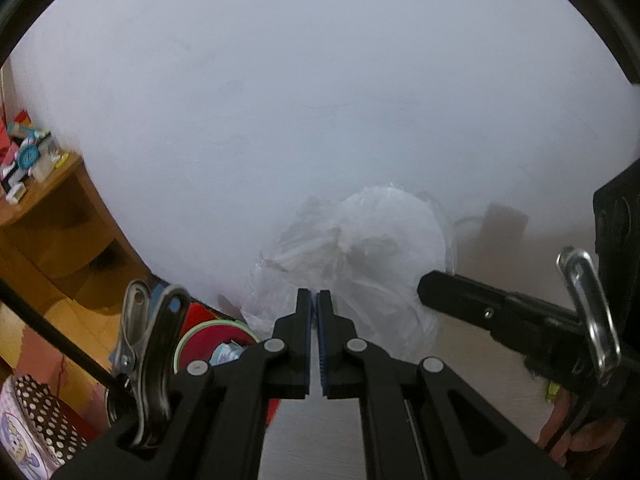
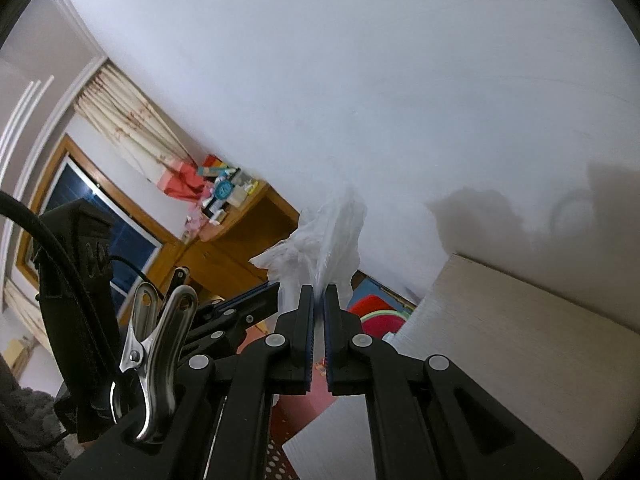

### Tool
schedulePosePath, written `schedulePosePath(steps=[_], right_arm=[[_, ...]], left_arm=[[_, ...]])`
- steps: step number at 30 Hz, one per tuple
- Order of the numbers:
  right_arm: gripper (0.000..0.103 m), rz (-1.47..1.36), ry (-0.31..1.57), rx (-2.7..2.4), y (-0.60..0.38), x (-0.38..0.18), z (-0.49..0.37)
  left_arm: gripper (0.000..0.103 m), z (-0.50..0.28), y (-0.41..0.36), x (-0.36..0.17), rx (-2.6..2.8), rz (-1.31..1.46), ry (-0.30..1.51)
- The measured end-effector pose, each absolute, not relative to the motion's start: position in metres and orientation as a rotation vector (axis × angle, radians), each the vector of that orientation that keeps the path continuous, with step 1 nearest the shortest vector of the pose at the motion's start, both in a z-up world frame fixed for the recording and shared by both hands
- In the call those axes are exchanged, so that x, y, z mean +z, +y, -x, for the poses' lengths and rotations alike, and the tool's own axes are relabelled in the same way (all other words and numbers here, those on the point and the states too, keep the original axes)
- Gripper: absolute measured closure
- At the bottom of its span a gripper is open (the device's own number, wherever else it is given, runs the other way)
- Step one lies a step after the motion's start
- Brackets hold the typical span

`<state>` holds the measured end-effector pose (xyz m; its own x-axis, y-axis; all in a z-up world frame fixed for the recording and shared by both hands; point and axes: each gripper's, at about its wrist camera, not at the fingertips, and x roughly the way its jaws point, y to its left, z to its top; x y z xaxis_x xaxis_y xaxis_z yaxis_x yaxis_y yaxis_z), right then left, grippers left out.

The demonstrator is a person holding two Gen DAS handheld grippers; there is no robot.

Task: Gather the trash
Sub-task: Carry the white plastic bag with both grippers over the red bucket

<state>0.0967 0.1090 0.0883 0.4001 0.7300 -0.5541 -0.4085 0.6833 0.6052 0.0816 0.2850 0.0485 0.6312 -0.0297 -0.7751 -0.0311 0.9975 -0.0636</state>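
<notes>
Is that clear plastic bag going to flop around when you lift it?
Probably yes. The bag looks thin and crinkled, bunched above the right tool, so it likely sags and swings. It seems light, since a small pinch holds it. The film looks smooth, so it might slip out.

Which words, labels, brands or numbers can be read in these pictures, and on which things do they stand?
None can be read.
Packages on the wooden shelf: colourful print, too small and blurred to read.
Polka-dot box: only a cartoon figure, no legible words.
Plastic bag: no print visible.
</notes>
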Motion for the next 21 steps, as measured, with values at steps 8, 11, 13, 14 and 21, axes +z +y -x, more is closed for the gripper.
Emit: schedulePosePath(steps=[8,11,13,14,21], right_arm=[[0.098,-0.349,0.938,0.758,0.170,0.094,-0.111],[0.098,-0.339,0.953,0.766,0.190,0.091,-0.116],[0.098,-0.333,0.954,0.776,0.197,0.089,-0.116],[0.098,-0.325,0.953,0.780,0.202,0.089,-0.116],[0.098,-0.300,0.996,0.799,0.234,0.080,-0.125]], left_arm=[[0.100,-0.086,0.330,0.048,0.021,0.143,0.907],[0.100,-0.084,0.343,0.056,0.038,0.169,0.913],[0.100,-0.085,0.353,0.054,0.050,0.182,0.922],[0.100,-0.086,0.359,0.053,0.057,0.193,0.927],[0.100,-0.087,0.378,0.050,0.087,0.224,0.953]])
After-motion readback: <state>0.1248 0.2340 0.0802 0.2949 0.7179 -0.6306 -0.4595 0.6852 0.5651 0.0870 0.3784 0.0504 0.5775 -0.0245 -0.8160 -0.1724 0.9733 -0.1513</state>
